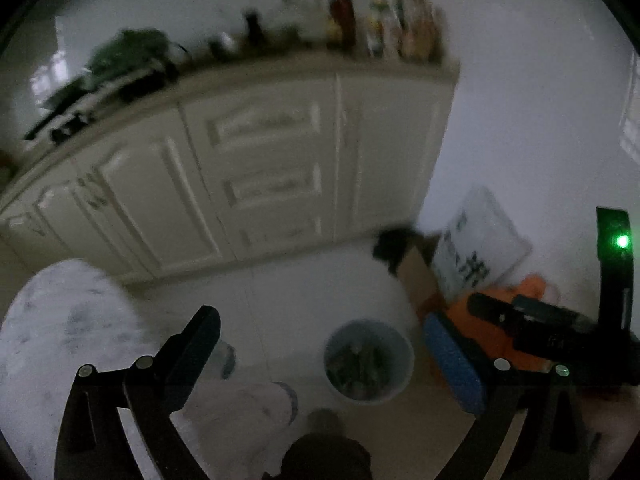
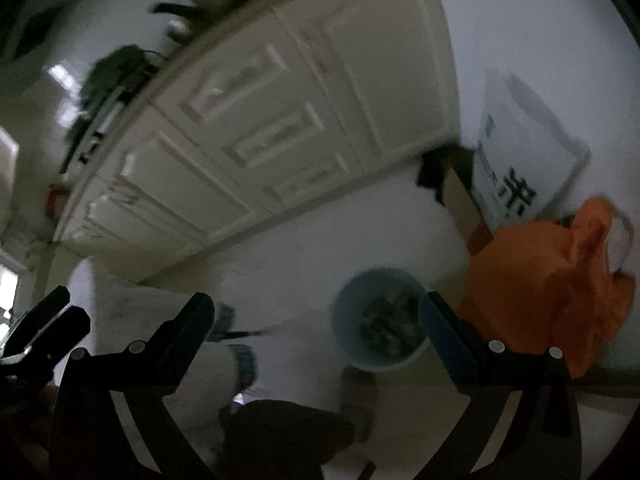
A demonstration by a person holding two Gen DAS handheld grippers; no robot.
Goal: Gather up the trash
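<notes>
Both claws are spread wide with nothing between the fingers: the left gripper (image 1: 324, 360) and the right gripper (image 2: 316, 328) hang above the floor. Just beyond them stands a pale blue bin (image 1: 369, 361) holding what looks like dark trash, though blur hides detail. Right of it slumps an orange bag (image 2: 548, 280). Farther off runs a cream cabinet (image 1: 240, 168), cluttered on top.
</notes>
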